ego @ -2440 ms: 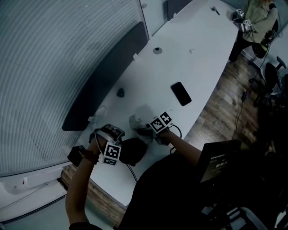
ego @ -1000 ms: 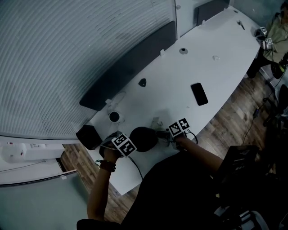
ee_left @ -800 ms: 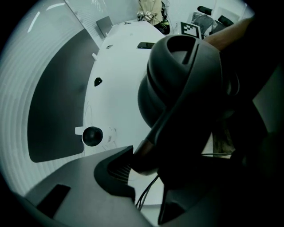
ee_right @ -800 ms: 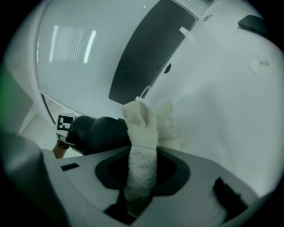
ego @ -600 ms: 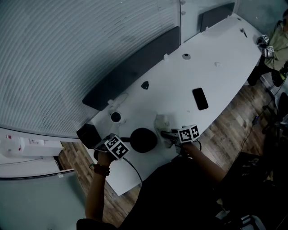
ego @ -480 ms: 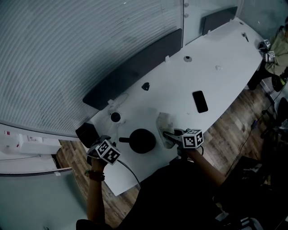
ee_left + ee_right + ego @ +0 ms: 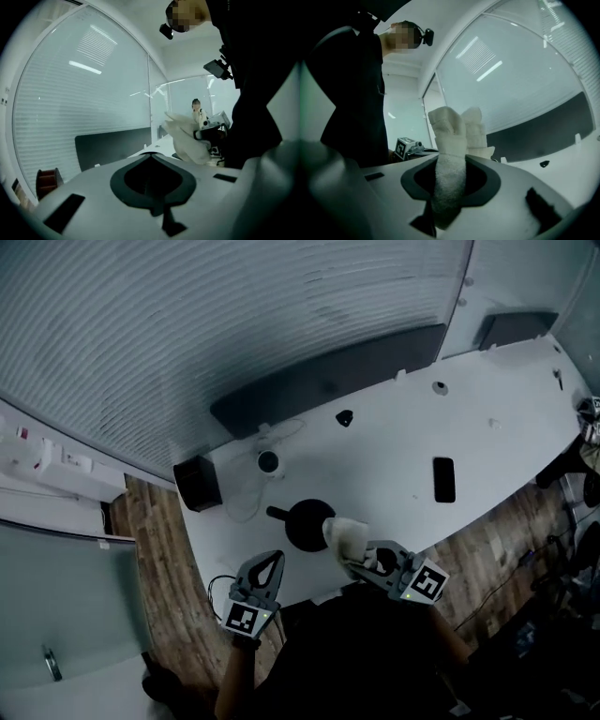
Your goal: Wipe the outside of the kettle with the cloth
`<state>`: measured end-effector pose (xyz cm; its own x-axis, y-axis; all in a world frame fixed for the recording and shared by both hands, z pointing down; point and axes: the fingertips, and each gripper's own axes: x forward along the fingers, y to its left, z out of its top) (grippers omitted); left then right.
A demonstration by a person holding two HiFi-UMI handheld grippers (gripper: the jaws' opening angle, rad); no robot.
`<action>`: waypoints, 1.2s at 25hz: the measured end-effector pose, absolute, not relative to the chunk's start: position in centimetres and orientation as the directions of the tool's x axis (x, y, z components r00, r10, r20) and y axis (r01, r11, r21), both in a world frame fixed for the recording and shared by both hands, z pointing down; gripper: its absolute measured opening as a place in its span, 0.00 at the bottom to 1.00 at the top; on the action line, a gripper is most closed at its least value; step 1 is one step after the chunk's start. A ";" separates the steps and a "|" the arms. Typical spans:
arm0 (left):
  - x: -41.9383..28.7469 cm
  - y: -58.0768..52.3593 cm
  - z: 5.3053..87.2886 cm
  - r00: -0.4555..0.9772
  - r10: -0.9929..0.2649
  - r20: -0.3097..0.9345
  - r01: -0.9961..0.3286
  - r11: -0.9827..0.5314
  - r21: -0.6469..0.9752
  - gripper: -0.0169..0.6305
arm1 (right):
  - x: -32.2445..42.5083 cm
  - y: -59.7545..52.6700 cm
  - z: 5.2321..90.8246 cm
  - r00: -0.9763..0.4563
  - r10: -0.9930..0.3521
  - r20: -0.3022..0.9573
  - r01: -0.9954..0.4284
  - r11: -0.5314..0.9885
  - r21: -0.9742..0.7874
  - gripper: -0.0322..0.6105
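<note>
Table point(image 7: 394, 446) holds one kettle point(image 7: 307, 524) and one phone point(image 7: 443, 480); right gripper point(image 7: 356, 554) clamps one cloth point(image 7: 345, 533).

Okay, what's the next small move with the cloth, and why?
Probably ease the right gripper down so the cloth meets the side of the kettle. Its jaws clamp the cloth, which shows at the kettle's right edge in the head view; I can't tell if they touch. The left gripper, jaws just closed on nothing, is off the kettle.
</note>
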<state>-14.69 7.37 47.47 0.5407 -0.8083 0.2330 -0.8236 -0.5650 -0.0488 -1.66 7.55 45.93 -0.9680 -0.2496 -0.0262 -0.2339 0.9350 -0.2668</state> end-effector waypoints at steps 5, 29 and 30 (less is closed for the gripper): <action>-12.4 9.6 48.0 0.535 -0.818 0.209 -0.839 -0.545 0.016 0.03 | -5.7 10.4 45.9 -0.996 -0.089 -0.005 -0.086 0.974 -0.208 0.21; -12.3 9.6 49.2 0.559 -0.800 0.218 -0.823 -0.568 0.023 0.03 | -7.9 10.5 46.9 -0.999 -0.032 0.025 -0.037 0.976 -0.213 0.21; -12.2 9.5 49.2 0.560 -0.799 0.218 -0.822 -0.569 0.025 0.03 | -7.8 10.4 46.9 -0.999 -0.033 0.027 -0.038 0.976 -0.214 0.21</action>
<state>-12.24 9.47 49.20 0.5599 -0.7993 0.2183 -0.8220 -0.5689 0.0252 -7.82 10.42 46.93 -0.9991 -0.0326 0.0269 -0.0376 0.9762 -0.2136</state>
